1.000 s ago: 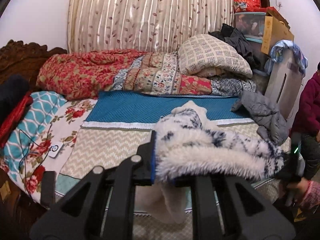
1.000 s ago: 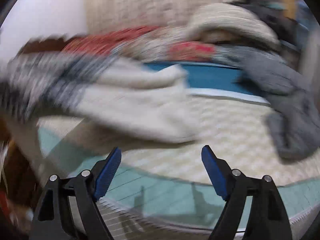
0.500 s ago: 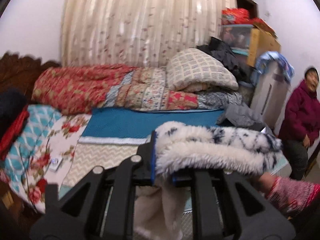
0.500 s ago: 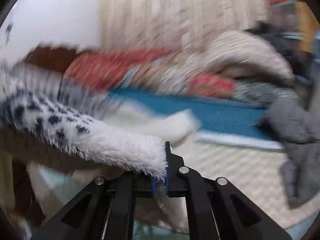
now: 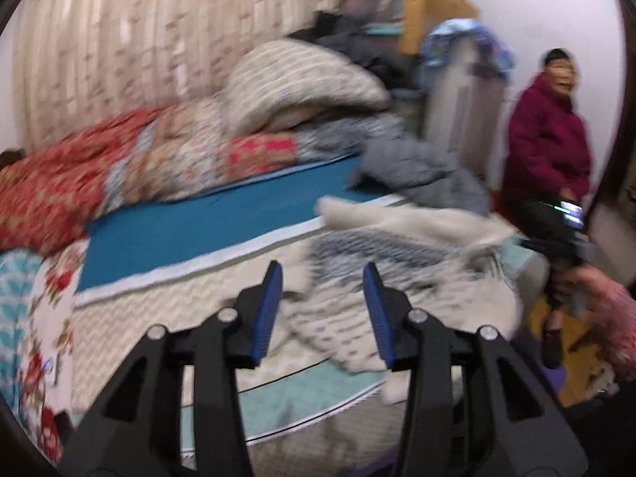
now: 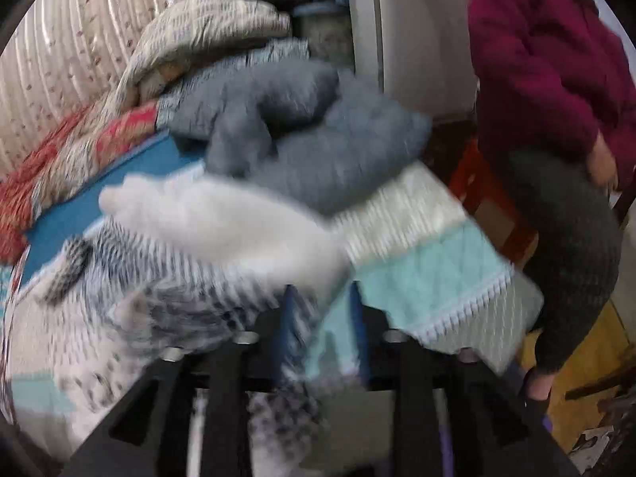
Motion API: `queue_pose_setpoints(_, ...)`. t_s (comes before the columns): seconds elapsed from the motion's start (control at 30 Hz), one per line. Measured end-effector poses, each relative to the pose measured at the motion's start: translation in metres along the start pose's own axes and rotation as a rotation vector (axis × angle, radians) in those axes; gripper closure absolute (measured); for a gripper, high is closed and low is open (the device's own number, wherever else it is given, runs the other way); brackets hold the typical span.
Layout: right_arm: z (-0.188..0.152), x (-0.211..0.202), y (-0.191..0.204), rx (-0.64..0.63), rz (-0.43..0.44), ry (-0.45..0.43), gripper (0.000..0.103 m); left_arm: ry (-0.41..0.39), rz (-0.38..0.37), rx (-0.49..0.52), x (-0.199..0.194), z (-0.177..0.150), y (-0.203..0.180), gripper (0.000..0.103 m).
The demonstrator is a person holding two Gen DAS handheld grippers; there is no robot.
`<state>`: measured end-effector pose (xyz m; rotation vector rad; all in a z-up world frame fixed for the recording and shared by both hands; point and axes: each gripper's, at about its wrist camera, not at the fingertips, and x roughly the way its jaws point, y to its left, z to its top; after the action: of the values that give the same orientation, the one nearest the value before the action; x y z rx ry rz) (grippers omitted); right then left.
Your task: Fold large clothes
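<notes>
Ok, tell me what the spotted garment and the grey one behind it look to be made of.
Spotted garment: seems a long-pile faux fur or plush, matte, white with dark flecks; its edges look shaggy and it slumps softly, though blur hides detail. Grey garment: looks like a padded or fleecy fabric, matte, puffed into rounded folds; which one, I cannot tell.

At your twelve o'clock, the blue sheet (image 5: 206,226) lies bare. The quilt pile (image 5: 119,175) blocks eleven; the grey jacket (image 5: 421,175) and a seated person (image 5: 548,139) crowd two.
</notes>
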<state>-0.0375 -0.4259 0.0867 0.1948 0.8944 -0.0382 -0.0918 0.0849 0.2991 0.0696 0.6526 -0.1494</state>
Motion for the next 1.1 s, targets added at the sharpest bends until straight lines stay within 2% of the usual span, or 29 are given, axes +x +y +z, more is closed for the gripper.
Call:
queue_pose_setpoints(0.07, -0.012, -0.005, -0.012, 0.013, 0.055, 0.032, 0.047, 0.062, 0.042, -0.012, 0.017, -0.012, 0.014, 0.063)
queue_pose_setpoints(0.1, -0.018, -0.014, -0.015, 0.031, 0.071, 0.017, 0.047, 0.102, 0.072, -0.009, 0.03, -0.02, 0.019, 0.063)
queue_pose_setpoints(0.13, -0.001, -0.017, -0.008, 0.042, 0.066, -0.01, 0.047, 0.124, 0.086, -0.006, 0.037, -0.026, 0.029, 0.063)
queue_pose_setpoints(0.2, -0.008, -0.052, 0.016, 0.017, 0.076, -0.158, 0.045, 0.167, 0.116, -0.004, 0.055, -0.04, 0.04, 0.063)
queue_pose_setpoints(0.27, -0.008, -0.069, 0.052, -0.101, 0.124, -0.246, 0.029, 0.174, 0.152, 0.03, 0.067, -0.051, 0.042, 0.063)
queue_pose_setpoints(0.3, -0.012, -0.076, 0.076, -0.184, 0.157, -0.277, 0.012, 0.172, 0.174, 0.056, 0.07, -0.056, 0.037, 0.063)
queue_pose_setpoints(0.33, -0.018, -0.081, 0.107, -0.28, 0.217, -0.294, 0.008, 0.171, 0.202, 0.105, 0.076, -0.064, 0.032, 0.063)
queue_pose_setpoints(0.4, -0.033, -0.071, 0.172, -0.474, 0.338, -0.196, 0.008, 0.157, 0.251, 0.237, 0.09, -0.082, 0.016, 0.063)
queue_pose_setpoints(0.43, -0.042, -0.062, 0.2, -0.56, 0.36, -0.14, 0.008, 0.151, 0.268, 0.294, 0.095, -0.09, 0.01, 0.063)
queue_pose_setpoints(0.5, -0.061, -0.048, 0.239, -0.68, 0.4, -0.085, 0.008, 0.137, 0.316, 0.447, 0.111, -0.11, -0.008, 0.063)
queue_pose_setpoints(0.53, -0.079, -0.037, 0.259, -0.755, 0.423, -0.052, 0.008, 0.12, 0.349, 0.555, 0.12, -0.127, -0.015, 0.063)
queue_pose_setpoints(0.6, -0.1, -0.013, 0.279, -0.828, 0.407, 0.018, 0.009, 0.071, 0.412, 0.778, 0.138, -0.163, -0.028, 0.062)
queue_pose_setpoints(0.67, -0.112, 0.016, 0.285, -0.879, 0.35, 0.114, 0.054, 0.059, 0.449, 0.934, 0.158, -0.186, -0.038, 0.062)
queue_pose_setpoints(0.7, -0.112, 0.023, 0.279, -0.881, 0.306, 0.119, 0.075, 0.055, 0.463, 1.025, 0.172, -0.199, -0.041, 0.062)
queue_pose_setpoints(0.77, -0.09, 0.007, 0.253, -0.728, 0.351, 0.069, 0.078, 0.021, 0.484, 1.129, 0.19, -0.211, -0.046, 0.062)
queue_pose_setpoints(0.83, -0.053, -0.017, 0.212, -0.615, 0.187, -0.091, 0.078, -0.008, 0.495, 1.181, 0.206, -0.213, -0.05, 0.062)
queue_pose_setpoints(0.9, -0.023, -0.033, 0.171, -0.512, 0.023, -0.203, 0.078, -0.031, 0.495, 1.205, 0.223, -0.207, -0.056, 0.062)
queue_pose_setpoints(0.93, -0.001, -0.038, 0.136, -0.399, -0.069, -0.241, 0.076, -0.036, 0.489, 1.227, 0.234, -0.204, -0.059, 0.06)
queue_pose_setpoints(0.97, 0.016, -0.04, 0.105, -0.293, -0.12, -0.25, 0.073, -0.031, 0.482, 1.251, 0.242, -0.205, -0.062, 0.058)
queue_pose_setpoints(1.0, 0.032, -0.041, 0.062, -0.129, -0.185, -0.24, 0.07, -0.018, 0.468, 1.293, 0.251, -0.207, -0.066, 0.056)
queue_pose_setpoints(1.07, 0.037, -0.048, 0.012, 0.087, -0.237, -0.23, 0.068, -0.032, 0.478, 1.356, 0.255, -0.211, -0.08, 0.056)
queue_pose_setpoints(1.1, 0.031, -0.061, -0.007, 0.172, -0.196, -0.281, 0.065, -0.04, 0.481, 1.375, 0.254, -0.211, -0.082, 0.056)
